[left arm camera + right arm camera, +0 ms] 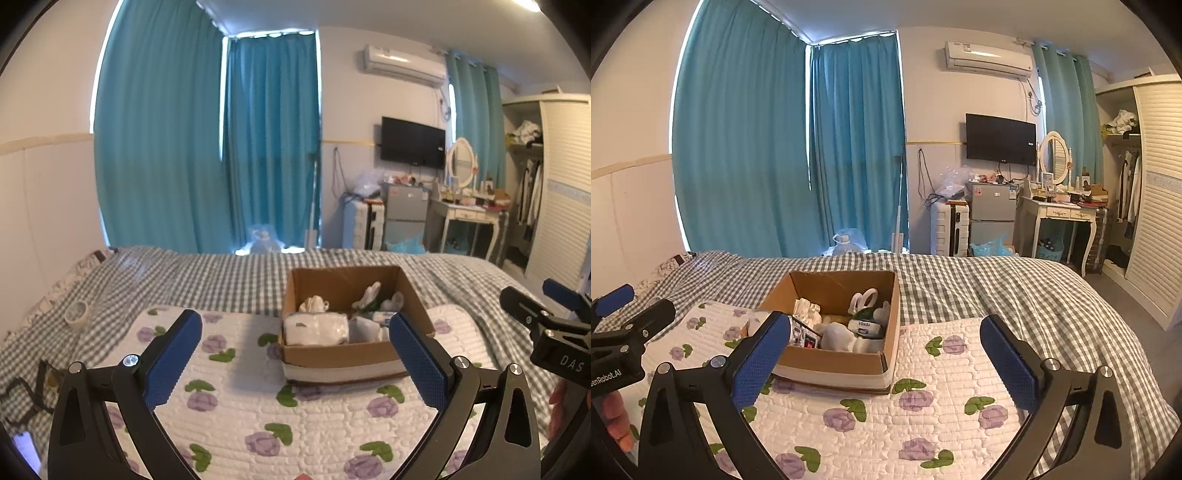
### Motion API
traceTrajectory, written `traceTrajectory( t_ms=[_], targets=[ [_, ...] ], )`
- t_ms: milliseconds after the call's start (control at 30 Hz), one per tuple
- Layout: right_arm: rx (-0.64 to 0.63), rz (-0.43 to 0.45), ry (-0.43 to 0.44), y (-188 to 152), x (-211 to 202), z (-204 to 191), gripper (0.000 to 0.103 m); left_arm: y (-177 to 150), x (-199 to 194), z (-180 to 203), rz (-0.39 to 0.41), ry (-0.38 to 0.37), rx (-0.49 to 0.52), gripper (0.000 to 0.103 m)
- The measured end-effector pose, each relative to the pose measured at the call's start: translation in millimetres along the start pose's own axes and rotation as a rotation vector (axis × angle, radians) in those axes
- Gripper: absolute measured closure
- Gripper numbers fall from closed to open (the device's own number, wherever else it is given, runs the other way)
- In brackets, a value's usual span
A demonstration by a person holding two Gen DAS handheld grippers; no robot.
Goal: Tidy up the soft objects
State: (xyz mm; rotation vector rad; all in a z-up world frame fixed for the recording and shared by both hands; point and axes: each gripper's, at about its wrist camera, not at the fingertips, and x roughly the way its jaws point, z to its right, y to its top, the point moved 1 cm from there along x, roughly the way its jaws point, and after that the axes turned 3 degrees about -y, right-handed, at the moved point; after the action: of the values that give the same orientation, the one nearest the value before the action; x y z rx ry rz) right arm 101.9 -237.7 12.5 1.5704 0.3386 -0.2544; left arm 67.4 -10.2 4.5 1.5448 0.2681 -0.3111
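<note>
An open cardboard box (334, 356) (834, 363) stands on a white quilted mat with purple flowers (295, 424) (923, 406) on the bed. Inside lie a tissue pack (316, 328), a white plush toy (846, 338), white cloth pieces (314, 304) (809, 308) and a Vinda pack (866, 326). My left gripper (295, 354) is open and empty, just in front of the box. My right gripper (886, 360) is open and empty, to the right of the box.
The bed has a grey checked cover (997, 288). A roll of tape (76, 312) lies on it at the left. Beyond the bed stand teal curtains (775, 147), a small fridge (991, 216), a dressing table (1060, 218) and a wardrobe (1152, 192).
</note>
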Motion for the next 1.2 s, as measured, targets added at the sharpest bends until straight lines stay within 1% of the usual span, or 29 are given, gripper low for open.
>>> traceTrajectory(
  t_ms=[200, 300, 367, 600, 1200],
  targets=[
    [0.013, -0.001, 0.008, -0.8, 0.2, 1.3, 0.000, -0.3, 0.2, 1.6, -0.005, -0.003, 0.002, 0.000],
    [0.017, -0.005, 0.009, -1.4, -0.1, 2.6, 0.000, -0.7, 1.2, 2.5, -0.009, 0.007, 0.009, 0.000],
    [0.022, -0.006, 0.010, -1.6, 0.3, 3.2, 0.000, -1.1, 1.3, 2.7, -0.004, -0.001, 0.012, 0.000],
    [0.020, -0.008, 0.010, -1.9, 0.0, 4.1, 0.000, -1.6, 1.0, 3.5, 0.000, 0.005, 0.007, 0.000],
    [0.020, -0.008, 0.009, -3.9, -0.4, 2.4, 0.000, -2.3, 1.2, 5.1, -0.016, -0.014, 0.007, 0.000]
  ],
)
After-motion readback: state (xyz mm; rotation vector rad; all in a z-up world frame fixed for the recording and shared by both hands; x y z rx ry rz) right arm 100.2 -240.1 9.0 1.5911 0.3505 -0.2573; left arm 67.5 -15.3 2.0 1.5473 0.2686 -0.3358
